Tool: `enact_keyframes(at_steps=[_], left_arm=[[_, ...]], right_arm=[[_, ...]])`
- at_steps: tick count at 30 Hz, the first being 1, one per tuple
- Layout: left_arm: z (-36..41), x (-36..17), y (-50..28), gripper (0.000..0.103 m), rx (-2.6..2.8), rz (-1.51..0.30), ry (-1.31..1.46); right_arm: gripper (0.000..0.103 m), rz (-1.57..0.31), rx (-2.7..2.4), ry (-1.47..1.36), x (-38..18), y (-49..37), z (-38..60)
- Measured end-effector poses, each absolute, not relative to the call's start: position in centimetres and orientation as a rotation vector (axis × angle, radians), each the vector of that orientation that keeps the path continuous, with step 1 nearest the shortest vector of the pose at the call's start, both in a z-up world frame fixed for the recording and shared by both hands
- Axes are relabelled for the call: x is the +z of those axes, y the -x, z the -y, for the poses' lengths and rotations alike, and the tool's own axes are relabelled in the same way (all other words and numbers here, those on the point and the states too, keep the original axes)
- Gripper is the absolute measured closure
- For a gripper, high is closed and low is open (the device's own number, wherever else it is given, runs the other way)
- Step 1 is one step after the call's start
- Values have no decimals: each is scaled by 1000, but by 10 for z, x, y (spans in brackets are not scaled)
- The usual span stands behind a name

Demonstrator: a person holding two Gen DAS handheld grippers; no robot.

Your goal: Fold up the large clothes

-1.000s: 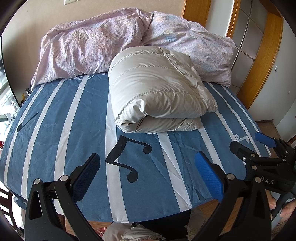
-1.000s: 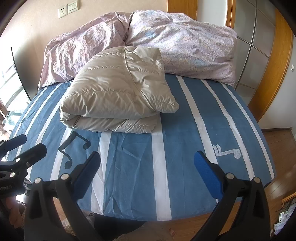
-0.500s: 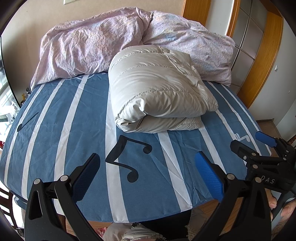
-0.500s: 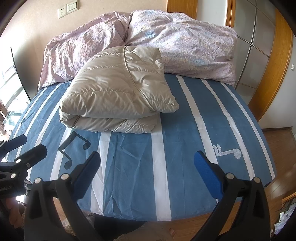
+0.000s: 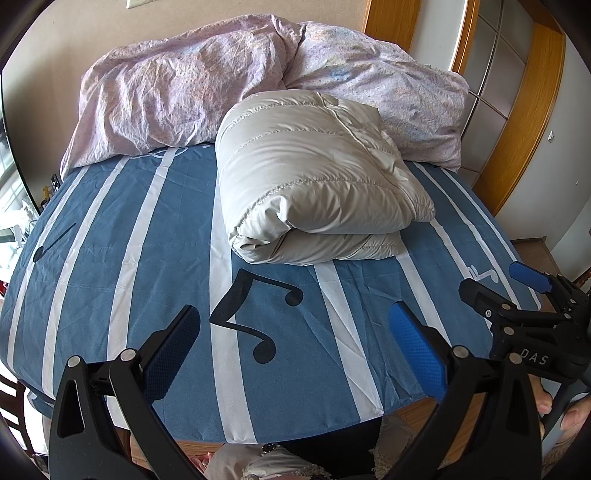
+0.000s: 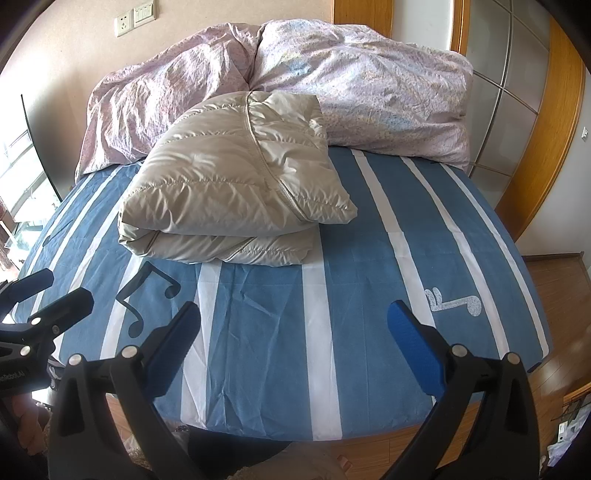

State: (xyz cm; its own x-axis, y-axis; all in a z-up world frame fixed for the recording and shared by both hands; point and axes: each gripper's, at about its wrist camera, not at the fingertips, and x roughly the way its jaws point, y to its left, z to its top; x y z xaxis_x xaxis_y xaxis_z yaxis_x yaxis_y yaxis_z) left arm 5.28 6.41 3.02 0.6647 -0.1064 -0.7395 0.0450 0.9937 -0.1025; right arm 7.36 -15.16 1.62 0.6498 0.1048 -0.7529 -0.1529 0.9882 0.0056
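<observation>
A beige quilted down jacket [image 5: 314,184] lies folded into a thick bundle on the blue striped bed sheet [image 5: 110,240]; it also shows in the right wrist view [image 6: 229,184]. My left gripper [image 5: 293,345] is open and empty, held back over the near edge of the bed, well short of the jacket. My right gripper [image 6: 293,343] is open and empty too, at the near edge and apart from the jacket. Each gripper shows in the other's view, the right one [image 5: 517,291] at the right and the left one [image 6: 48,295] at the left.
A crumpled pink duvet [image 5: 221,85] is piled along the head of the bed behind the jacket. A wooden-framed sliding door [image 6: 535,129] stands at the right. Wood floor [image 6: 561,295] lies beyond the bed's right edge. A wall socket [image 6: 123,24] is on the back wall.
</observation>
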Motion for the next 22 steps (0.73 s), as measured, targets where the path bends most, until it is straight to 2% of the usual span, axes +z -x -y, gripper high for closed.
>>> enact_keyframes(at_steps=[22], left_arm=[[-65,27,-53,1,-84,-845,82]], right_arm=[[2,-854,147,58,15,-77,153]])
